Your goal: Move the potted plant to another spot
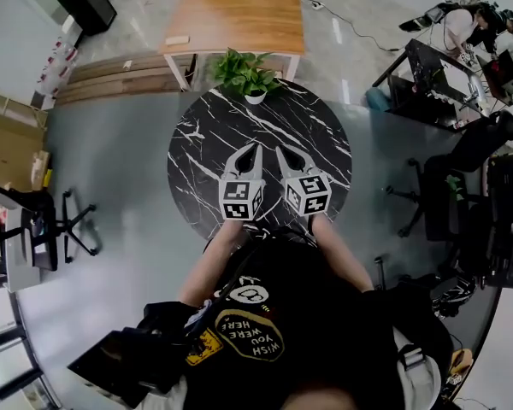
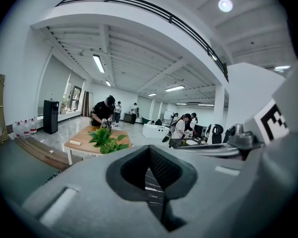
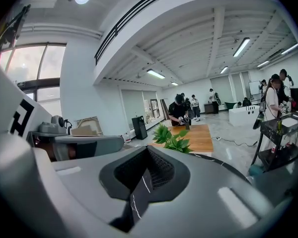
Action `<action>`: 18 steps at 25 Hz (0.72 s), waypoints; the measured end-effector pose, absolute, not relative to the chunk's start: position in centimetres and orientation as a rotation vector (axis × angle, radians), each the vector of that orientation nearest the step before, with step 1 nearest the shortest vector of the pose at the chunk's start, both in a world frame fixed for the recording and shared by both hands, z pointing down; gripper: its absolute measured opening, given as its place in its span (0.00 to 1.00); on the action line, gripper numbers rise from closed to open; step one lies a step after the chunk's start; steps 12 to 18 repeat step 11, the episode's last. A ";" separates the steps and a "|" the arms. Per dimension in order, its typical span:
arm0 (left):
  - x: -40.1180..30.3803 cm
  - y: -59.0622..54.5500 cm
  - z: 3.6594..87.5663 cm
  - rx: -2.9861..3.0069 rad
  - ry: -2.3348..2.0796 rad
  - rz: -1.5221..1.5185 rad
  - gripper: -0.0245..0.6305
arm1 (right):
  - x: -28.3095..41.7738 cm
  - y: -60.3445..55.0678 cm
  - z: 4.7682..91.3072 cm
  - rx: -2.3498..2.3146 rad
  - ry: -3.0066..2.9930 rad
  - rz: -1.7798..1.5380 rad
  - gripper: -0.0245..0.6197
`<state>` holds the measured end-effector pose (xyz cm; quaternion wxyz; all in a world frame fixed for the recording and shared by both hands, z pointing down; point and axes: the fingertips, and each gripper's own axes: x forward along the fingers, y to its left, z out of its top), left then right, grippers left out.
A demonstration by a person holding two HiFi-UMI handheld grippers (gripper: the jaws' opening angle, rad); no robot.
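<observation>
Plant (image 1: 246, 71) sits in its white pot (image 1: 255, 97) at the far rim of the round black marble table (image 1: 197, 156), just in front of the wooden desk (image 1: 239, 15) beyond it. Your two grippers are side by side over the near half of that table, well apart from the plant, with bare marble between.

Your left gripper (image 1: 253, 149) has its fingers pressed together - the tips meet in a point and grip nothing. The right gripper (image 1: 282, 151) is the same: tips together, nothing between them. The two lean slightly toward each other, so their points sit close without touching.

From above, the plant is almost straight ahead of your left gripper's tips, and ahead and a little to the left of the right one's.

In the left gripper view, the left gripper (image 2: 150, 148) shows only a sliver of marble through the hollow behind its closed tips, and the plant (image 2: 107, 140) rises above and left of them. In the right gripper view, the right gripper (image 3: 148, 148) shows the same, with the plant (image 3: 171, 138) just above and right of the tips (the pot is hidden behind the jaws in both).
</observation>
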<state>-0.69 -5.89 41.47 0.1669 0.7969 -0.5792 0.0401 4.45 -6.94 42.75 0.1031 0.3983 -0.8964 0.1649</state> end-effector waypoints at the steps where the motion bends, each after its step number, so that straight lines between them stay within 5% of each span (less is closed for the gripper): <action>1: -0.7 -5.9 41.4 2.270 -1.647 0.113 0.04 | 4.4 -6.9 42.7 1.175 -2.646 0.485 0.04; 18: -0.6 -6.1 41.5 2.268 -1.640 0.104 0.04 | 4.6 -6.3 42.2 1.178 -2.639 0.474 0.04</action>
